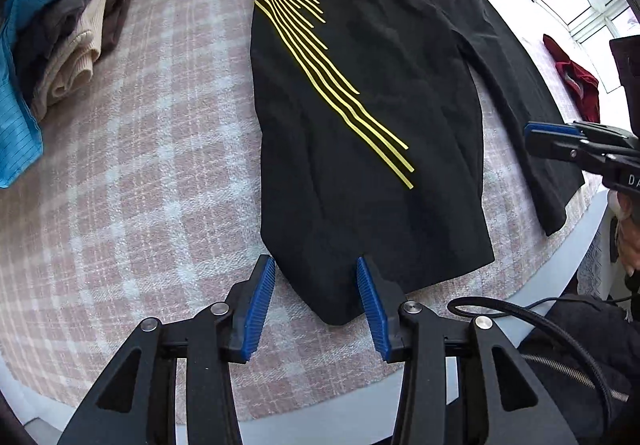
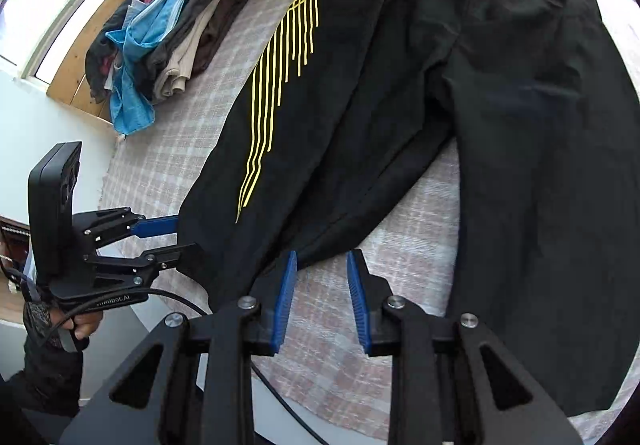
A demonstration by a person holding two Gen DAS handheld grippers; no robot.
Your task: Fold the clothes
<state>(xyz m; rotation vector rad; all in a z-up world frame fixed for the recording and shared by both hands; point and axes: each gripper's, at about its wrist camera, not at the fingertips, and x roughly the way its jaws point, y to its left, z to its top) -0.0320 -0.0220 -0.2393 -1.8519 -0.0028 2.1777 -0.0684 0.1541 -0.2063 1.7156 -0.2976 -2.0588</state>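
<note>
Black trousers [image 1: 360, 125] with yellow stripes [image 1: 320, 57] lie spread flat on the pink checked cloth, waistband far, legs toward me. They also show in the right wrist view [image 2: 400, 105]. My left gripper [image 1: 316, 269] is open, its blue pads either side of the striped leg's hem corner, not closed on it. It also shows in the right wrist view [image 2: 180, 233] at that hem. My right gripper [image 2: 320, 261] is open over the cloth between the two legs, just below the striped leg's edge. It also shows in the left wrist view [image 1: 536, 141], near the plain leg.
A pile of folded clothes [image 1: 60, 45] with a blue garment on top sits at the far left, also in the right wrist view [image 2: 168, 29]. A red garment [image 1: 576, 81] lies at the far right. The checked cloth [image 1: 140, 205] covers the table; its white edge [image 1: 560, 265] is near me.
</note>
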